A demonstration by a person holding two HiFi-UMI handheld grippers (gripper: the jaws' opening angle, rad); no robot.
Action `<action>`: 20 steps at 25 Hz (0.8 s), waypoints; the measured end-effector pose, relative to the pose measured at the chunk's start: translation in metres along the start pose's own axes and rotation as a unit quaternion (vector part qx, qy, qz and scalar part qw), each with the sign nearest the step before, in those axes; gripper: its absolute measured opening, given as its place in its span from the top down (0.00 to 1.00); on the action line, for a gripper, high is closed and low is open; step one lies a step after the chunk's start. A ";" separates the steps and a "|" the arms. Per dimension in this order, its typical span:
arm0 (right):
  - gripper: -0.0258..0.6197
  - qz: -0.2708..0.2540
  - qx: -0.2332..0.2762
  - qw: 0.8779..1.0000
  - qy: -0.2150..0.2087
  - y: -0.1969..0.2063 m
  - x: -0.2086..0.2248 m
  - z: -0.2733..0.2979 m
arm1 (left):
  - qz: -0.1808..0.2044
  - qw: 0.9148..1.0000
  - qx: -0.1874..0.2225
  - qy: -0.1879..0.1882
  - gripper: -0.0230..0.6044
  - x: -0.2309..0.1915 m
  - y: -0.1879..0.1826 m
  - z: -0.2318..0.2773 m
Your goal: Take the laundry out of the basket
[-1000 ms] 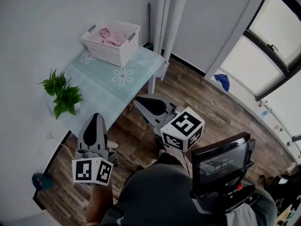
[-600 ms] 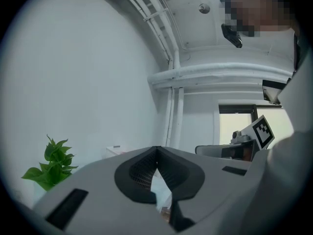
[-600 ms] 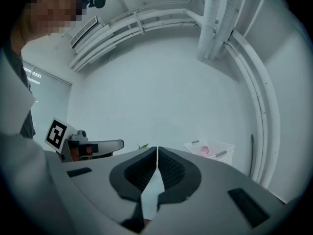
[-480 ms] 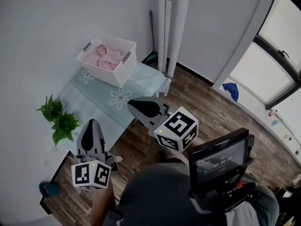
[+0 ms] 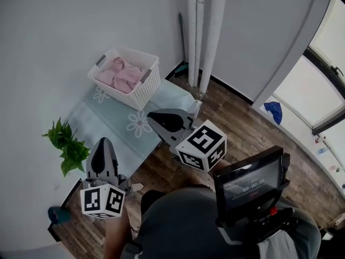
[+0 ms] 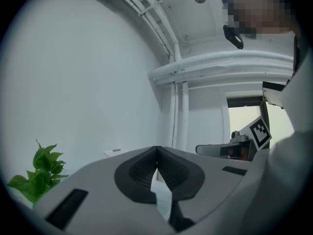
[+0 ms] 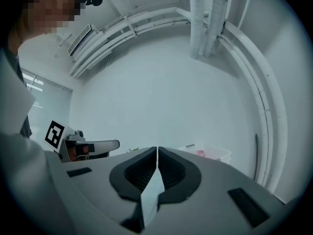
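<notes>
A white slatted basket [image 5: 128, 79] stands at the far end of a low table [image 5: 121, 127] covered with a pale green flowered cloth. Pink laundry [image 5: 119, 74] lies crumpled inside it. My left gripper [image 5: 102, 143] is shut and holds nothing; it hangs over the table's near left edge, well short of the basket. My right gripper [image 5: 152, 117] is also shut and holds nothing, over the table's right edge, nearer the basket. In the right gripper view the basket [image 7: 211, 153] with a pink patch shows just beyond the closed fingertips [image 7: 157, 150]. In the left gripper view the jaws [image 6: 156, 149] meet.
A green potted plant [image 5: 67, 144] stands at the table's left side by the wall. White pipes [image 5: 205, 31] run up the corner behind the table. A blue cloth [image 5: 274, 112] lies on the wooden floor near the window. A screen [image 5: 249, 183] hangs at the person's chest.
The person and both grippers have moved toward the table; basket and table now sit lower and nearer in the head view. The right gripper has reached over the table's edge. Both stay shut.
</notes>
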State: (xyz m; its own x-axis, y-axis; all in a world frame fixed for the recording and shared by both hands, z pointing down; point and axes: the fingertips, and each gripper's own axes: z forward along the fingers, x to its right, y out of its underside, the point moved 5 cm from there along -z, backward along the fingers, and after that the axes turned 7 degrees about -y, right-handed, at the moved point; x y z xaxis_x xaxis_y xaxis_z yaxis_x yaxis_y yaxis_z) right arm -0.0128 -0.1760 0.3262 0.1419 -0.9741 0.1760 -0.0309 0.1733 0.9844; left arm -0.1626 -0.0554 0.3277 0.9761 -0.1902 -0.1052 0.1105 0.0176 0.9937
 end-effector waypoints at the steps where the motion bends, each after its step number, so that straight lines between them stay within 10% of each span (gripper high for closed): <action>1: 0.93 0.002 0.000 1.000 -0.001 0.000 0.003 0.004 | 0.002 1.000 -0.001 -0.003 0.96 -0.003 -0.001 0.003; 20: 0.93 -0.026 -0.021 0.999 0.018 -0.018 0.033 0.152 | -0.028 0.999 0.008 0.020 0.96 -0.119 -0.018 0.084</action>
State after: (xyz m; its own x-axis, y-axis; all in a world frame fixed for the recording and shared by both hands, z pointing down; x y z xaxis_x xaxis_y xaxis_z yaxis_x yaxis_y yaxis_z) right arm -0.1579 -0.2332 0.3139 0.1778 -0.9762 0.1240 0.0195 0.1295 0.9914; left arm -0.2962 -0.1159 0.3251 0.9752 -0.1513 -0.1616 0.1623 -0.0077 0.9867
